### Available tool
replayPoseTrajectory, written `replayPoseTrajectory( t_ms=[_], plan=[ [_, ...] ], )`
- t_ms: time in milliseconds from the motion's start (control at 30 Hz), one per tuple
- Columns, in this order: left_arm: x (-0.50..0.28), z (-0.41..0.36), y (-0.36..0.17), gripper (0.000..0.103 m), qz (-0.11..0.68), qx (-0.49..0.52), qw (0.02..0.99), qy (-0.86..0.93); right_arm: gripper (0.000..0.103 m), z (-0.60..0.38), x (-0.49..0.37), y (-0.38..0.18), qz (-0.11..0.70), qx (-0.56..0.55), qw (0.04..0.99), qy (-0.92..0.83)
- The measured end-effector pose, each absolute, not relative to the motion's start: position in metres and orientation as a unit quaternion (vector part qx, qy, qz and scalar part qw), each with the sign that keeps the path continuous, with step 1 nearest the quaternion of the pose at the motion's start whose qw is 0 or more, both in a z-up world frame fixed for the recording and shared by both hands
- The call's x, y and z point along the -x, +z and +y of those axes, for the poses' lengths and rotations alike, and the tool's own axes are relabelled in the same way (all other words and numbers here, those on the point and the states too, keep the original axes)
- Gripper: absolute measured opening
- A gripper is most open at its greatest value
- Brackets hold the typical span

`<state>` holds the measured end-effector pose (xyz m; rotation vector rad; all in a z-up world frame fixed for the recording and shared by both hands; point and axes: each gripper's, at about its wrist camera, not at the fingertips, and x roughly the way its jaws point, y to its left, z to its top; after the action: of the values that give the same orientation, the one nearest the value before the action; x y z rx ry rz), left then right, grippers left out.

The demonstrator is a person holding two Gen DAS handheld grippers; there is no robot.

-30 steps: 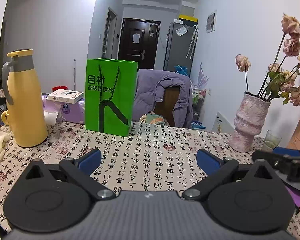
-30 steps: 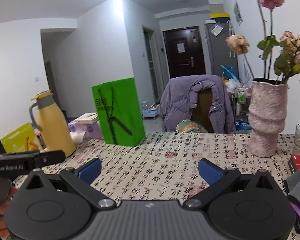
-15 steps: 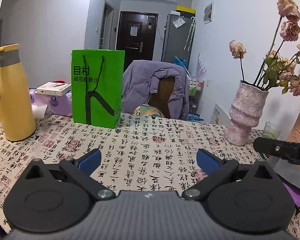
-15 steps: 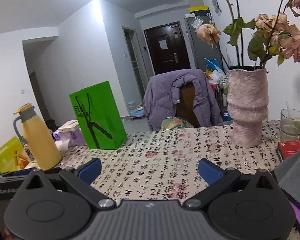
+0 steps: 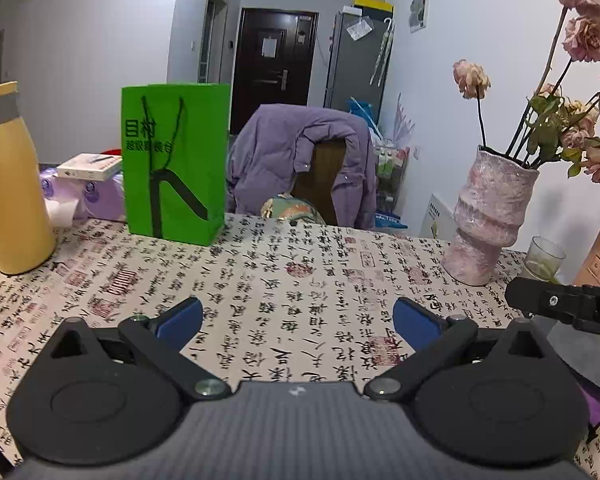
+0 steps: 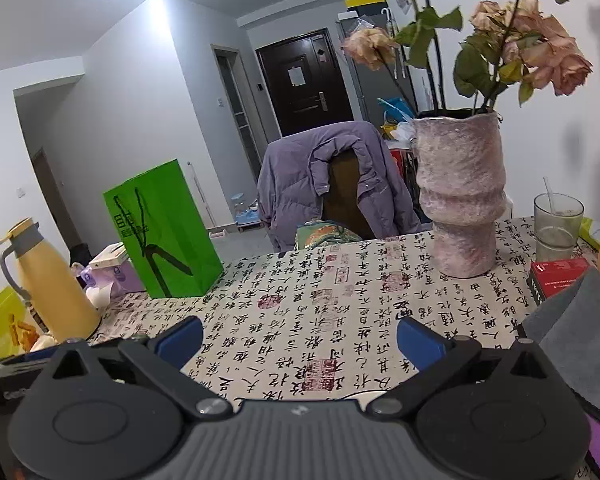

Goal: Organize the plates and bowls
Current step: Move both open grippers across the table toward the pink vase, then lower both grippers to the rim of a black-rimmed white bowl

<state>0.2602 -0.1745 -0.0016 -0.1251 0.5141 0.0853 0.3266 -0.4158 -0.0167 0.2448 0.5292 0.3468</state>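
From the left wrist view, the left hand-held gripper point(image 5: 296, 316) hangs just above the tabletop point(image 5: 284, 280), its blue-tipped fingers point(image 5: 180, 318) spread wide with nothing between them. Ahead stand a green paper bag point(image 5: 174, 164), a yellow thermos point(image 5: 8, 188) at the left edge, and a pink vase point(image 5: 486, 220) of dried roses on the right with a drinking glass point(image 5: 544, 258) just beside it. A white box point(image 5: 90, 166) lies on purple packages behind the bag, and a purple jacket point(image 5: 296, 160) drapes a chair across the tabletop. At the right edge a black bar of the other tool point(image 5: 564, 304) juts in. No plates or bowls can be seen here. The right wrist view shows the right hand-held gripper point(image 6: 300, 338), likewise wide open and empty over the calligraphy-printed cloth. Only this view shows a red box point(image 6: 558, 276) near the vase point(image 6: 460, 200), a grey cloth point(image 6: 572, 332) at the right, and a yellow-green carton point(image 6: 4, 326) beside the thermos point(image 6: 48, 284). No plates or bowls show here either.
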Motion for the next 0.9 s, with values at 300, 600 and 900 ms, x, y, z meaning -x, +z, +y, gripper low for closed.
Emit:
replayPoseTrajectory(
  t_ms=[300,600,900],
  plan=[
    [-0.286,-0.194,-0.019,0.103,0.276,0.048,0.958,0.057,0.103,-0.428,-0.349,-0.033,0.291,-0.138,0.935,0.148],
    [-0.314,-0.218,-0.038,0.103,0.313,0.051,0.947,0.043,0.103,-0.442,-0.371,-0.053,0.322,-0.154,0.926,0.121],
    [-0.321,-0.225,-0.051,0.103,0.34,0.064,0.938,0.023,0.103,-0.46,-0.382,-0.062,0.337,-0.161,0.923,0.095]
  ],
)
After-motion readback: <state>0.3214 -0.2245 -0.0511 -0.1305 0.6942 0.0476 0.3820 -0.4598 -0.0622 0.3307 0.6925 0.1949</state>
